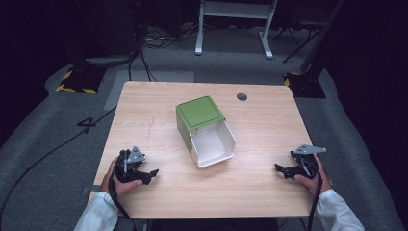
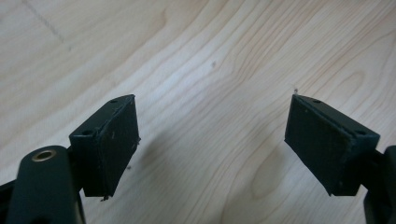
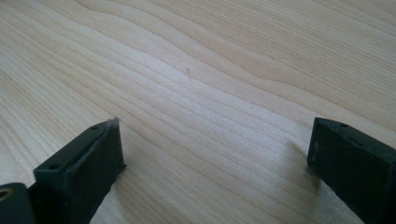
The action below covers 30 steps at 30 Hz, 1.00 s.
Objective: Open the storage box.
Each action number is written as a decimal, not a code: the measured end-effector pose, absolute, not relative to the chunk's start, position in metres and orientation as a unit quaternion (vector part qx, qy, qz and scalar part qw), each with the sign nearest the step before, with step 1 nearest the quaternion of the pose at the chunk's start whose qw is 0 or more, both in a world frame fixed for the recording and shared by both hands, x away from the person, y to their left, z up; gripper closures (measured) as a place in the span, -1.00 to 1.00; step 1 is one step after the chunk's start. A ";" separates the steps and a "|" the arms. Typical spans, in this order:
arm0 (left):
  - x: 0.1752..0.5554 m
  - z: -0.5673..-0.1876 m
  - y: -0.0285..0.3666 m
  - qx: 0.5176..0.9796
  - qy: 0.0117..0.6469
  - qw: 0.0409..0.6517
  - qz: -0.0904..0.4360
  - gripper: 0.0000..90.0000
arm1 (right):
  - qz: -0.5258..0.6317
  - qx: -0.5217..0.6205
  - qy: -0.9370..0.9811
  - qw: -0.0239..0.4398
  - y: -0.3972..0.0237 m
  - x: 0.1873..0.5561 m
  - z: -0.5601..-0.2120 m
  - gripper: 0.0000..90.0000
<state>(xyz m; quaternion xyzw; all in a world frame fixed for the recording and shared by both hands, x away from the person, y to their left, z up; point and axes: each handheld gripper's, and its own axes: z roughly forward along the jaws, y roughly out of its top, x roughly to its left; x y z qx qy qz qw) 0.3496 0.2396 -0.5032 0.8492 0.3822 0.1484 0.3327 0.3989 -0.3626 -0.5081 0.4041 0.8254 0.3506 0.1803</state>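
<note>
Both grippers, left gripper [image 1: 150, 172] and right gripper [image 1: 280, 168], resting on bench [image 1: 260, 187], jaws apart, empty. Risk: knocking green-lidded box [image 1: 206, 130], tipped with open side toward person, on careless reach.

We see a green-topped box [image 1: 200, 113] mid-table, its white drawer [image 1: 213, 146] pulled open toward us, apparently empty inside.

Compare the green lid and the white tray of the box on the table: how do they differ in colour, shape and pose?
The green lid is dark green, the white tray plain white. The lid shows a flat closed top; the tray is open, showing its hollow inside. The lid sits farther from the person, and the tray juts out toward them. Both rest mid-table, joined as one box.
</note>
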 end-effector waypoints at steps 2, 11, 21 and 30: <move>0.347 -0.506 0.246 0.841 0.389 0.346 0.148 -0.61 | 0.351 0.404 0.826 0.180 -0.363 0.399 -0.508 -0.92; 0.345 -0.507 0.252 0.826 0.418 0.340 0.164 -0.62 | 0.351 0.403 0.826 0.180 -0.363 0.399 -0.508 -0.92; 0.345 -0.507 0.252 0.826 0.418 0.339 0.165 -0.63 | 0.350 0.406 0.825 0.181 -0.363 0.398 -0.508 -0.92; 0.347 -0.507 0.252 0.829 0.415 0.337 0.166 -0.63 | 0.350 0.407 0.824 0.181 -0.363 0.398 -0.508 -0.92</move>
